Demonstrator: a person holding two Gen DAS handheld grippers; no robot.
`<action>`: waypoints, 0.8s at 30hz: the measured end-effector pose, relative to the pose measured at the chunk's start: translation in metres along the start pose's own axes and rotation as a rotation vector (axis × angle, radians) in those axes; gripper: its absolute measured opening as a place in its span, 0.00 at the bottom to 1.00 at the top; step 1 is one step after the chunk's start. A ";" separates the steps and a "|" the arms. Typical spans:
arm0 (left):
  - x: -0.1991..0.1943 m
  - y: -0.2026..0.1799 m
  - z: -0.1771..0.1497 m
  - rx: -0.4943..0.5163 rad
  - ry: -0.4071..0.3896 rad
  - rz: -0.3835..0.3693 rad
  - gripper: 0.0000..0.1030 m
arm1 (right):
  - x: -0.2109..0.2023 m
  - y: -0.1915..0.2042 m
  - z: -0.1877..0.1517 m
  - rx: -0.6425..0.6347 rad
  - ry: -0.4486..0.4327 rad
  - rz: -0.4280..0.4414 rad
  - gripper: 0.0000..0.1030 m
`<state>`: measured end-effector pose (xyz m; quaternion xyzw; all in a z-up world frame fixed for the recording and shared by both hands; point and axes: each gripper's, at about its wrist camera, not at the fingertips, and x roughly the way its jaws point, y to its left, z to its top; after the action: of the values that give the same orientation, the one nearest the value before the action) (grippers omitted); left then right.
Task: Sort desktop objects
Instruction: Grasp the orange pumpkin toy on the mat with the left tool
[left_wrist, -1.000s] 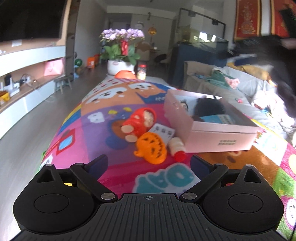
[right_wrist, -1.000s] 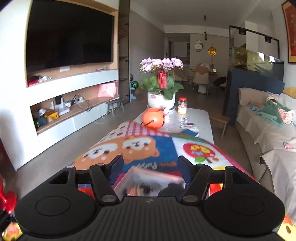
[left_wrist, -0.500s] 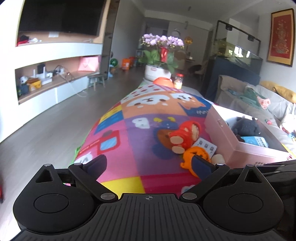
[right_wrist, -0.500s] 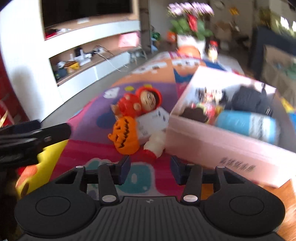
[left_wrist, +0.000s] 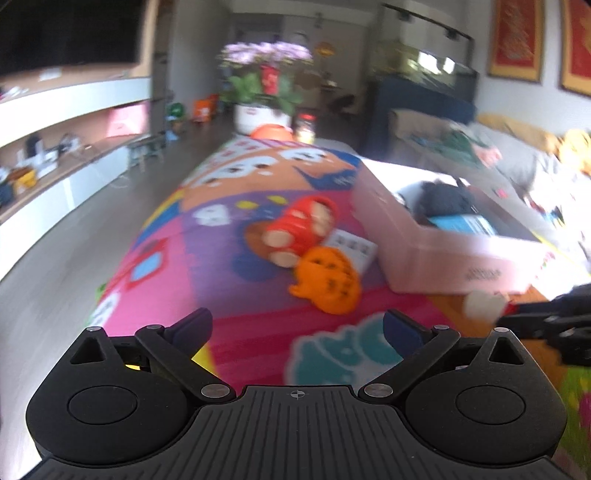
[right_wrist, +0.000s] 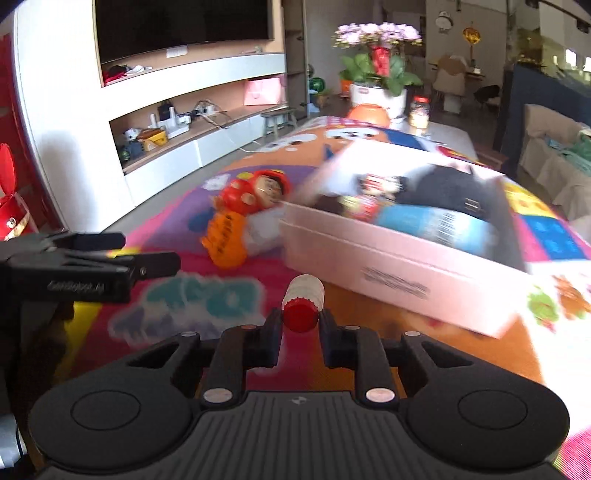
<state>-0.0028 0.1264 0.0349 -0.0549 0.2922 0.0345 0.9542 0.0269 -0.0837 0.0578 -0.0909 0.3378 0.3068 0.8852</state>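
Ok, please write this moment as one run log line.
right claw: closed around small white bottle with red cap | left claw: open, empty | pink cardboard box: partly filled

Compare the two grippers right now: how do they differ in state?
The right gripper has its jaws closed on the small red-capped bottle; the left gripper has its jaws spread wide and holds nothing. The right sits close before the pink box; the left is farther back. Both are over the colourful mat.

Left tool (left_wrist: 297, 326) wide open over the desk (left_wrist: 229, 280), nothing in it. Orange pumpkin toy (left_wrist: 327, 282) ahead w/ red doll (left_wrist: 301, 230) behind, pink box (left_wrist: 454, 254) right.
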 end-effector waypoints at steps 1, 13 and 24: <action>0.004 -0.007 0.001 0.030 0.007 -0.010 0.98 | -0.007 -0.008 -0.005 0.002 -0.002 -0.017 0.20; 0.063 -0.036 0.025 0.139 0.065 0.023 0.98 | -0.027 -0.063 -0.061 0.193 -0.053 -0.166 0.85; 0.064 -0.046 0.023 0.212 0.062 0.069 0.56 | -0.026 -0.076 -0.064 0.280 -0.055 -0.141 1.00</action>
<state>0.0671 0.0861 0.0218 0.0553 0.3253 0.0346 0.9433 0.0232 -0.1804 0.0228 0.0185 0.3457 0.1963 0.9174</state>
